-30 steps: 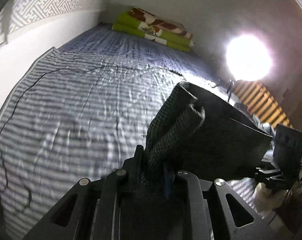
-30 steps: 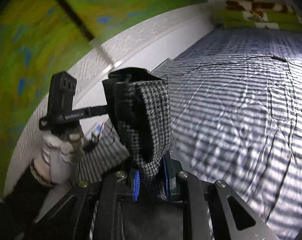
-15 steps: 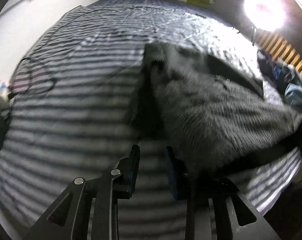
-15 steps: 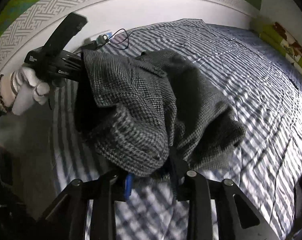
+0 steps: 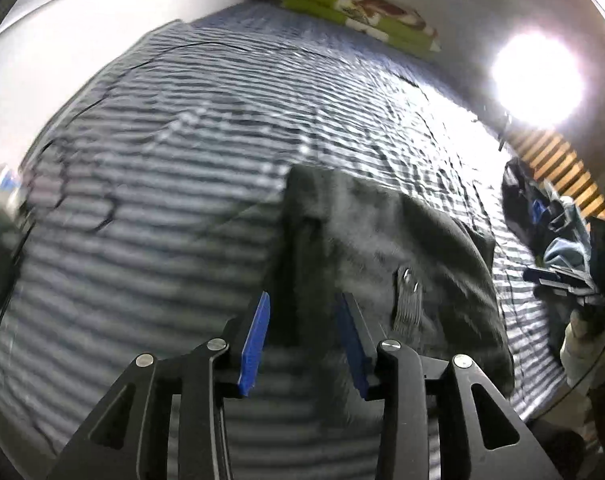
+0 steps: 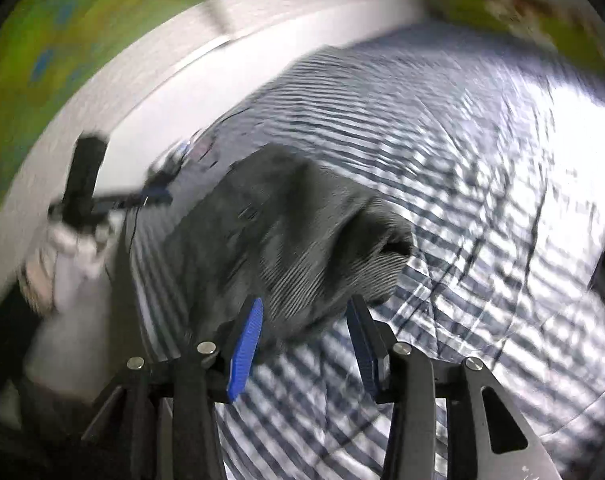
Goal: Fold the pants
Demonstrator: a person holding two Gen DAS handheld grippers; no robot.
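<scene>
Pants lying in a heap on the striped bed; both grippers released.

Dark grey pants point(image 5: 386, 256) lie bunched on the striped bedspread point(image 5: 162, 184); long axis unclear from blur. Left gripper point(image 5: 304, 336) hovers over their near edge, jaws spread, nothing between. Right gripper point(image 6: 302, 336) likewise spread and empty, the pants just beyond its tips. Gloved hand point(image 6: 72, 240) holds the left gripper beside the heap.

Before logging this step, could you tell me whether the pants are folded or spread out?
Folded: the pants lie in a compact doubled bundle on the striped bedsheet, released by both tongs.
</scene>
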